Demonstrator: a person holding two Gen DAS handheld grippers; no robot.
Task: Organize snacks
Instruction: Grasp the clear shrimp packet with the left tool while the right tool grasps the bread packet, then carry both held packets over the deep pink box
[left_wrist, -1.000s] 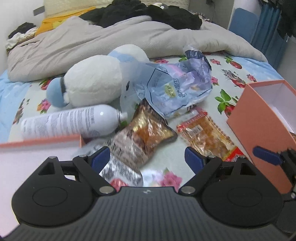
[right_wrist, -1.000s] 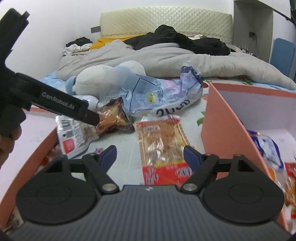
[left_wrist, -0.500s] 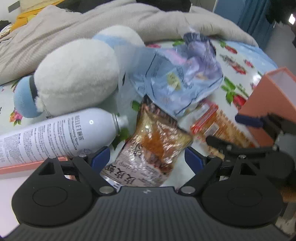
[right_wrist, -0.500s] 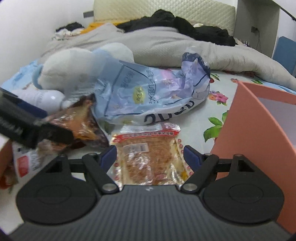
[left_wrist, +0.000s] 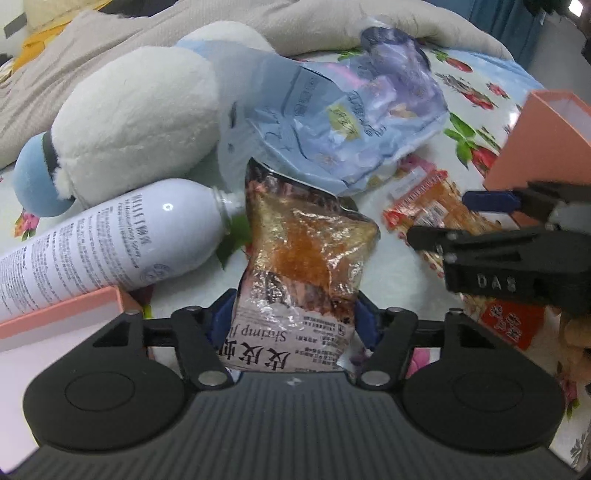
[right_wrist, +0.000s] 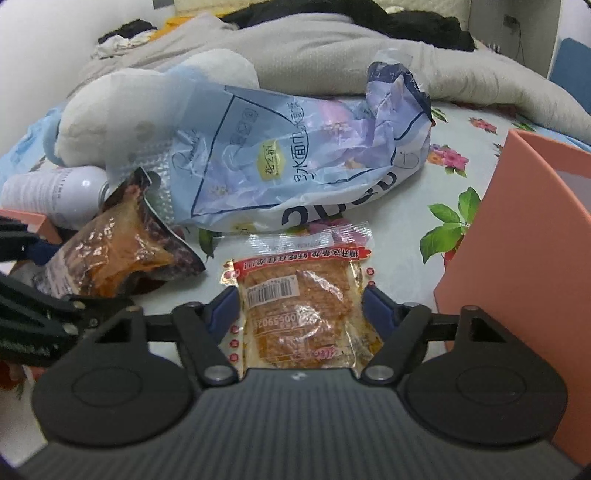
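A crinkly brown shrimp snack bag (left_wrist: 306, 258) stands between the pads of my left gripper (left_wrist: 293, 317). Its jaws are closing and the blue pads press into the bag's lower sides. A flat orange snack packet (right_wrist: 299, 306) with a red border lies on the floral sheet between the pads of my right gripper (right_wrist: 299, 310). Those jaws are closing too, with the pads just at the packet's edges. In the left wrist view the right gripper (left_wrist: 454, 218) reaches in from the right over that packet (left_wrist: 424, 199).
A salmon-pink box (right_wrist: 517, 240) stands open at the right, and its lid (left_wrist: 55, 321) lies at the left. Behind the snacks lie a white spray bottle (left_wrist: 110, 251), a white and blue plush toy (left_wrist: 129, 122), a crumpled pale blue bag (right_wrist: 295, 158) and a grey blanket (right_wrist: 332, 48).
Both grippers have come down and forward over the snacks. The left jaws have narrowed around the shrimp bag, and the right jaws have narrowed around the orange packet.
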